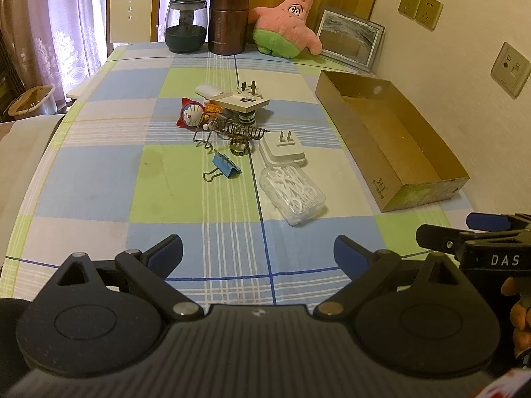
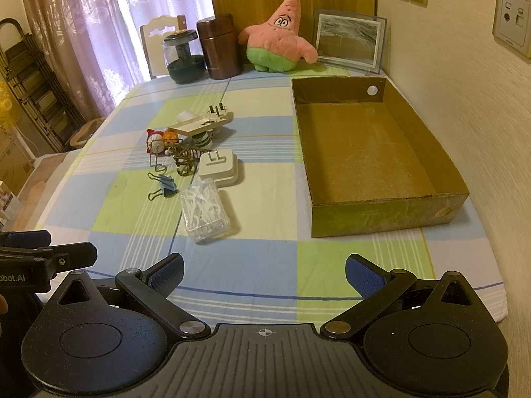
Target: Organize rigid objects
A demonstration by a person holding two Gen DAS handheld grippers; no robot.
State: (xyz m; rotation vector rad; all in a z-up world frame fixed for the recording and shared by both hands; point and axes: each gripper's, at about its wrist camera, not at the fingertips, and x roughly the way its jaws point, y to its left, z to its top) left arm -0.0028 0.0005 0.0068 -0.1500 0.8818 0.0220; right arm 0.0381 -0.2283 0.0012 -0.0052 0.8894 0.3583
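both grippers are hovering over the near edge of the checked blue, green and white tablecloth, and neither is holding anything. the left gripper is showing its blue-padded jaws spread wide, and the right gripper is spread just as wide. the small rigid things are lying in a loose cluster at the middle of the cloth: a clear plastic box of white floss picks nearest, a white square plug adapter just behind it, a blue binder clip to its left, a tangled wire rack, a red and white cat figurine, and a flat cream wall-socket plate (it is resting tilted on top of the pile). the open brown cardboard box is sitting well apart on the right, beside the wall, with nothing in it. a pink and green starfish plush is leaning at the far end.
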